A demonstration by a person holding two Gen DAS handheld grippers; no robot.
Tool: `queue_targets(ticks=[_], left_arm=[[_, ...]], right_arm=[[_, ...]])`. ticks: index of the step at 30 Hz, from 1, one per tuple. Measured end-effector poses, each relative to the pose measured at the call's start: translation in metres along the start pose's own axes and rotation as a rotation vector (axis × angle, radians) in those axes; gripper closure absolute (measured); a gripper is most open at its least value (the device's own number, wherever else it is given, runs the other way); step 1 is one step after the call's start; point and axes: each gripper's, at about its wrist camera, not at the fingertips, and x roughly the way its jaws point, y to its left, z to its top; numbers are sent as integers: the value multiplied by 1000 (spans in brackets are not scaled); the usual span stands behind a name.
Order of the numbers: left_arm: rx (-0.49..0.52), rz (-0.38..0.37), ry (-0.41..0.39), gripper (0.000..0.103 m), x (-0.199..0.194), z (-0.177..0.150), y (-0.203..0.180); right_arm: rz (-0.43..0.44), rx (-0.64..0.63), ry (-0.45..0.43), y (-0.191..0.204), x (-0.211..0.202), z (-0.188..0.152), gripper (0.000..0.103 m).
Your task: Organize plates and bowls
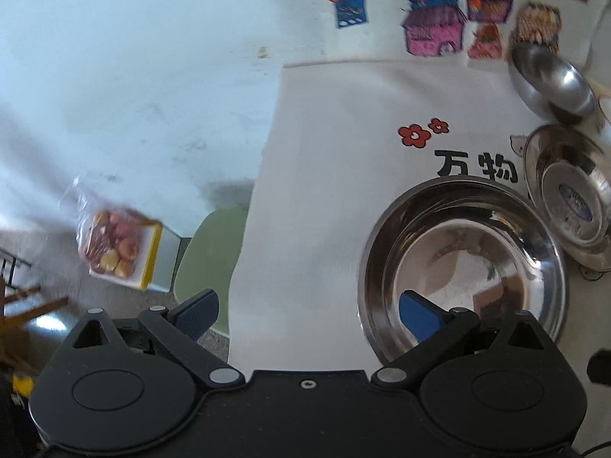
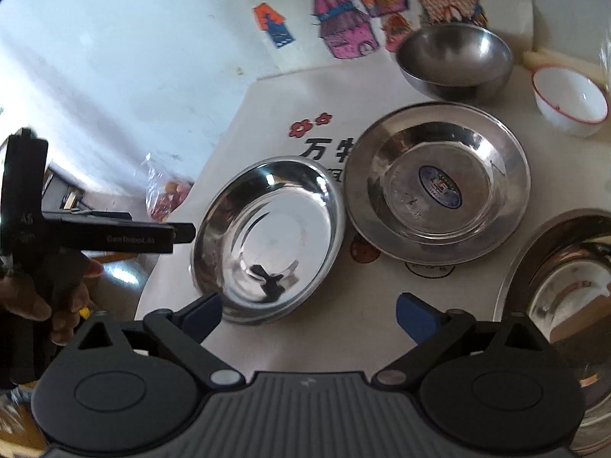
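The table (image 2: 267, 107) is covered with a white cloth that has red flowers and black characters printed on it. Several metal dishes stand on it. A deep steel plate (image 2: 267, 236) is near the left edge of the table, and just beside it, to the right, is a wide steel plate with a sticker (image 2: 439, 187) in its middle; their rims seem almost to touch. Behind that one stands a steel bowl (image 2: 454, 61), and to the right of the bowl is a small white bowl with a red rim (image 2: 569, 103). A further steel plate (image 2: 565, 290) lies at the right edge of the right wrist view, partly cut off.

The right gripper (image 2: 309, 316) hangs above the cloth with its jaws spread wide and nothing between them. One blue finger is close to the near rim of the deep plate.

The left gripper (image 1: 309, 316) is also spread wide and empty. Its right finger is over the deep steel plate (image 1: 462, 267). In the right wrist view a hand (image 2: 46, 297) holds this tool at the left edge of the table.
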Motion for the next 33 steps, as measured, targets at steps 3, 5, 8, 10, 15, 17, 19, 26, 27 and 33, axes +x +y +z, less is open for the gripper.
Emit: queue_targets(ticks=[3,5,8,10,15,17,19,26,27,33], left_arm=[[29,-27,15,9,10,7,-2],[45,-42,18,10,15,11,-3],[49,-72,24,17,19,15,-3],[46,-90,36,25,23,16,-3],[21,-148,71,51,33,18,-3],[11,-166,87,64,35,19,-3],[4,-187,101,76,38,19,-5],[-13,-235,106,85,40,20,-10],[-15,-241,106,85,40,20,-11],[-43,-245,114,86,36,14,-9]], right_arm=[[-4,63,12,-5,8,5,15],[0,90,11,-9,12,8,18],[8,112,18,-11,19,11,25],[10,125,24,-11,24,14,29],[-10,149,38,-10,33,16,43],[-12,157,44,-9,39,18,51],[-16,161,49,-8,42,17,61],[-45,154,66,-6,48,16,83],[-46,153,68,-6,48,14,85],[-46,138,78,-4,47,12,88]])
